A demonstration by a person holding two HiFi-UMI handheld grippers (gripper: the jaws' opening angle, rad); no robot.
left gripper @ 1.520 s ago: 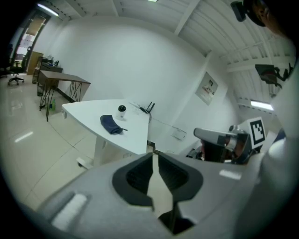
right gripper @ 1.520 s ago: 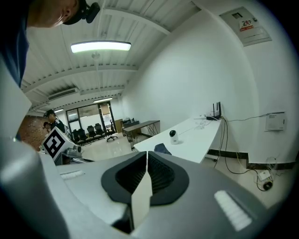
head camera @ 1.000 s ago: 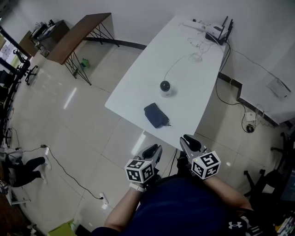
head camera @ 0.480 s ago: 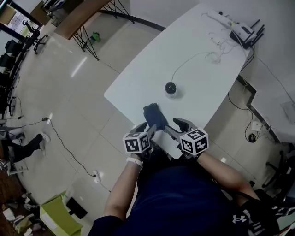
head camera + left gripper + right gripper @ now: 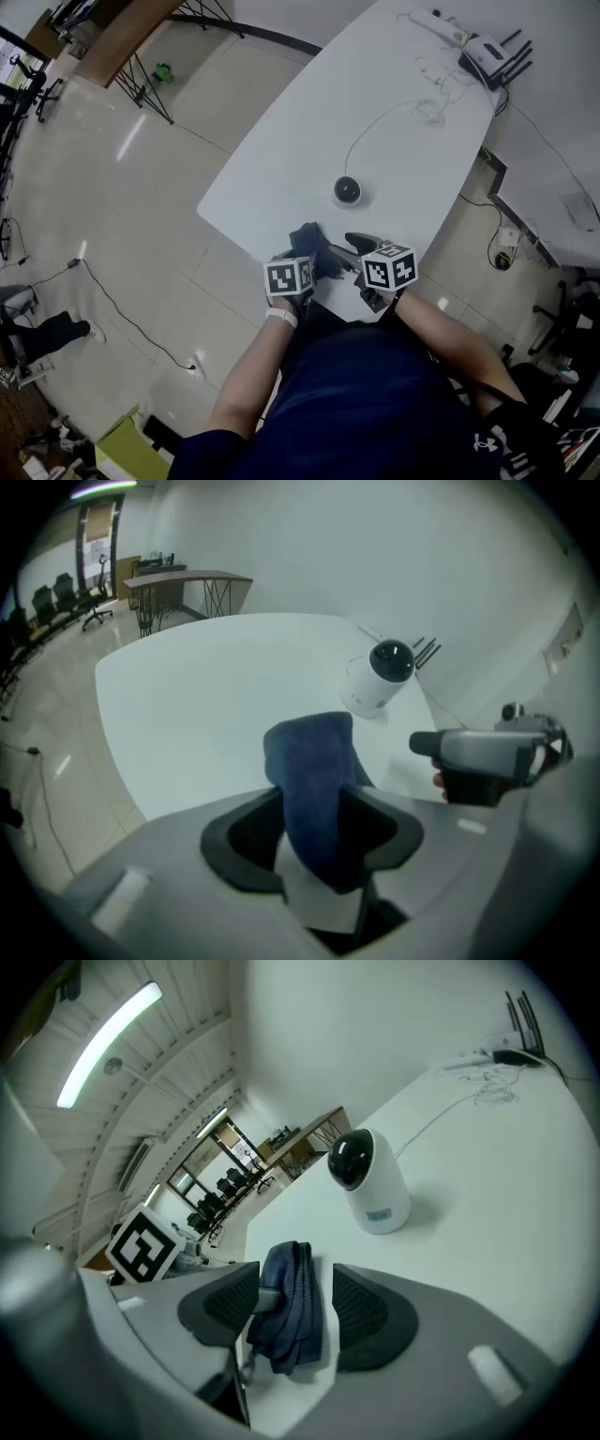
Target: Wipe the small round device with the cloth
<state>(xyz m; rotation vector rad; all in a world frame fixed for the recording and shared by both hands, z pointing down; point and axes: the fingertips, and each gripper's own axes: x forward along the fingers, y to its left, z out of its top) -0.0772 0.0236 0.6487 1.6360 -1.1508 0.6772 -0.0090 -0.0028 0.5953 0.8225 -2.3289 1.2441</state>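
My left tongs (image 5: 317, 822) and right tongs (image 5: 295, 1302) have just been opening. Both pairs of jaws stand apart around the cloth (image 5: 314, 253), unclamped, at the table's (image 5: 281, 159) near edge, lower centre. The device (image 5: 348, 190) sits just above it, mid-frame.

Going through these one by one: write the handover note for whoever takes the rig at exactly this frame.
Left gripper: jaws apart, just been opening, cloth between them, not clamped.
Right gripper: also open astride the cloth, jaws just been opening.
The cloth lies at the near edge of the table; the small round device stands beyond it, clear of both grippers.
Done: both grippers are at the cloth.
Left: grip it, lift it, wipe the device.
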